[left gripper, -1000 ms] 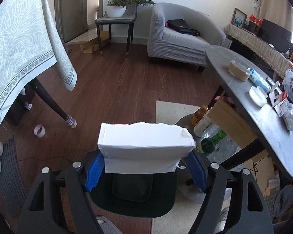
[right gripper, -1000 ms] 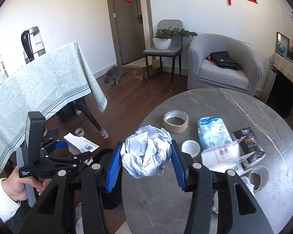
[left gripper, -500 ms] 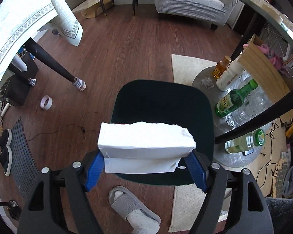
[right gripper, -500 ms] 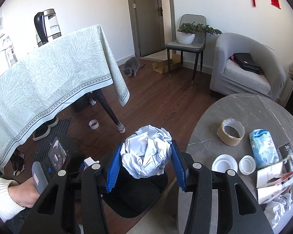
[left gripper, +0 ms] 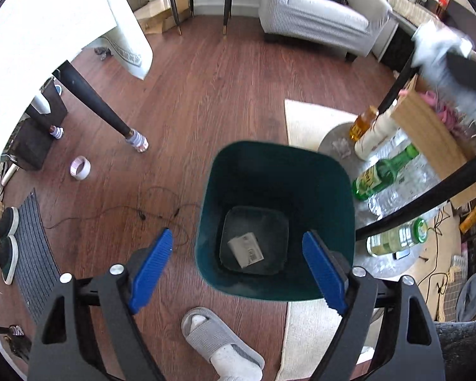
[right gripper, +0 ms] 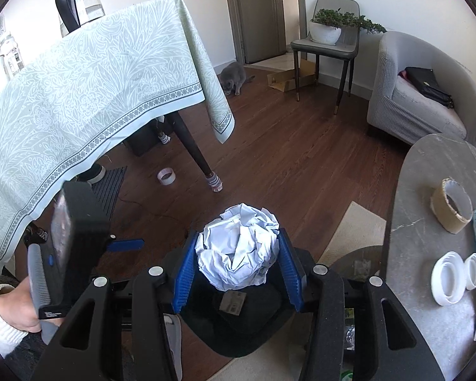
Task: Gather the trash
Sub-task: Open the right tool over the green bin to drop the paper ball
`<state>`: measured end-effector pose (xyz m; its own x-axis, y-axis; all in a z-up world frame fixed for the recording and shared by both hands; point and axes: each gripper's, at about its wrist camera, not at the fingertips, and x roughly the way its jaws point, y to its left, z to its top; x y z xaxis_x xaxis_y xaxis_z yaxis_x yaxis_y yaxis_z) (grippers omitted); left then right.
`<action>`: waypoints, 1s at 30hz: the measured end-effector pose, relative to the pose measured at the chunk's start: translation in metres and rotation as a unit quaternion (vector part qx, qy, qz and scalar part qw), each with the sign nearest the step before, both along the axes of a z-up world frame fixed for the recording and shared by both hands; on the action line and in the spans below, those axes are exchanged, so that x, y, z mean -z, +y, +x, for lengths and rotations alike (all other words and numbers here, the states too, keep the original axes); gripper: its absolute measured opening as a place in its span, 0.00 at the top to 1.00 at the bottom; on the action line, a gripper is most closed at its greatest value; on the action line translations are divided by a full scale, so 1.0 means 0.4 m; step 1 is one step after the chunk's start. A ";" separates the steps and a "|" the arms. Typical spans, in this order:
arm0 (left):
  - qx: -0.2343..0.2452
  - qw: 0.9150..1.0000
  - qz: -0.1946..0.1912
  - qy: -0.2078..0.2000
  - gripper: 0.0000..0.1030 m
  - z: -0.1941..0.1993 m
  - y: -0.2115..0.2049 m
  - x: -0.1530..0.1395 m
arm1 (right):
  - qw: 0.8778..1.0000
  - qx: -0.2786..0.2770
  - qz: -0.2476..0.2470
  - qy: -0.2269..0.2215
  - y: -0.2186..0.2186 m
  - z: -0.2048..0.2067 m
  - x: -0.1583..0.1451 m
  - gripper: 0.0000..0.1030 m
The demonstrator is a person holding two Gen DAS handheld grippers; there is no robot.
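A dark green bin (left gripper: 339, 171) stands on the wood floor below me. A white labelled box (left gripper: 246, 249) lies flat on the bin's bottom. My left gripper (left gripper: 238, 276) hovers over the bin's near rim, its blue jaws opening with nothing between them. In the right wrist view my right gripper (right gripper: 236, 270) is shut on a crumpled white paper ball (right gripper: 238, 249), held above the bin (right gripper: 238, 343), where the box (right gripper: 233, 303) shows under the ball. The left gripper's body (right gripper: 73, 238) and the hand holding it are at the left.
A grey slipper (left gripper: 222, 346) lies by the bin's near side. Green and clear bottles (left gripper: 380, 174) crowd a low round stand right of the bin. The grey round table (right gripper: 434, 254) carries a tape roll (right gripper: 452, 206) and lids. A cloth-covered table (right gripper: 79, 95), armchair and cat are beyond.
The left gripper let go of the white box, which now lies in the bin, and its jaws stand wider. The right gripper carried the paper ball from over the table to above the bin.
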<state>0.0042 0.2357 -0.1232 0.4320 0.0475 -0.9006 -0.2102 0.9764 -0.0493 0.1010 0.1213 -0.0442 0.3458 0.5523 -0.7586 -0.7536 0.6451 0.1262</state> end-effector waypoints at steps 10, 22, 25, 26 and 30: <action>-0.031 0.998 -0.017 -0.049 0.34 -0.029 0.061 -0.087 | 0.998 -0.012 -0.049 0.042 0.072 0.002 0.111 0.52; -0.055 0.986 -0.071 -0.139 0.56 -0.052 0.111 -0.213 | 0.981 -0.016 -0.159 0.109 0.130 0.003 0.276 0.41; -0.061 0.984 -0.073 -0.152 0.56 -0.048 0.113 -0.236 | 0.977 -0.014 -0.180 0.113 0.127 -0.007 0.296 0.36; -0.062 0.983 -0.071 -0.156 0.56 -0.051 0.115 -0.244 | 0.977 -0.014 -0.182 0.113 0.125 -0.010 0.296 0.35; -0.064 0.981 -0.071 -0.167 0.56 -0.048 0.096 -0.267 | 0.980 -0.020 -0.168 0.108 0.109 -0.011 0.282 0.34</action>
<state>-0.0149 0.2742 -0.0165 0.7025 0.0044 -0.7116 -0.2791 0.9216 -0.2698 0.0965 0.1648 -0.1568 0.1412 0.2692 -0.9527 -0.7581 0.6483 0.0709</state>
